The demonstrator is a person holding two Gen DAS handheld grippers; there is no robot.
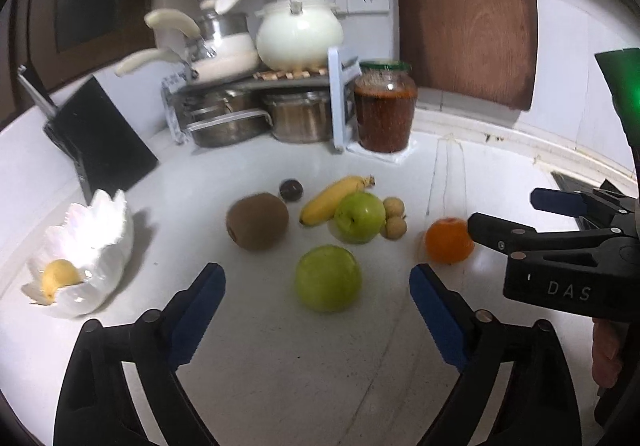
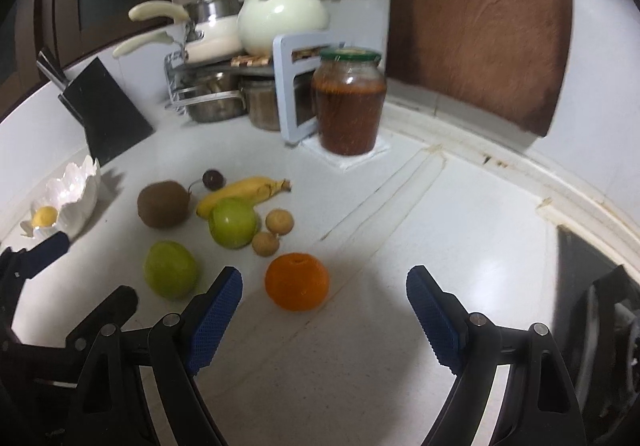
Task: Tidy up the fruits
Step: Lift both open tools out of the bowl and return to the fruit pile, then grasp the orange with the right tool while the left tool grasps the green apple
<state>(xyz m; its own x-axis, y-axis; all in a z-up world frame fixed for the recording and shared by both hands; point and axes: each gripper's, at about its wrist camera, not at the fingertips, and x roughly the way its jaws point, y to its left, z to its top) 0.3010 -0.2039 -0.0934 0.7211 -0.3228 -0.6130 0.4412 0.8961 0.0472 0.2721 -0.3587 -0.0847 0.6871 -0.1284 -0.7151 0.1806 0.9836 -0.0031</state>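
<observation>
A white tabletop (image 1: 280, 366) runs back to a corner rack of pots (image 1: 256, 118), a white kettle (image 1: 299, 34), a jar (image 1: 384, 110) of red paste and a black knife block (image 1: 100, 142). In the left wrist view, the left tool (image 1: 316, 300) hangs over the tabletop with its blue pads spread wide and nothing between them; a green apple (image 1: 328, 278) lies just beyond the gap. Behind it sit a kiwi (image 1: 257, 221), a dark plum (image 1: 291, 190), a banana (image 1: 334, 198), a second apple (image 1: 359, 217) touching the banana, and two longans (image 1: 394, 218) beside that apple. An orange (image 1: 448, 240) lies to the right, near a finger of the right tool (image 1: 504, 214). At left, a white petal bowl (image 1: 100, 242) holds a yellow fruit (image 1: 60, 278).

In the right wrist view, the right tool (image 2: 324, 296) is likewise spread wide and empty. The orange (image 2: 297, 281) lies just ahead of the gap, nearer the left pad. The near apple (image 2: 171, 275) sits left of it, the other fruit behind, the bowl (image 2: 76, 190) at far left.
</observation>
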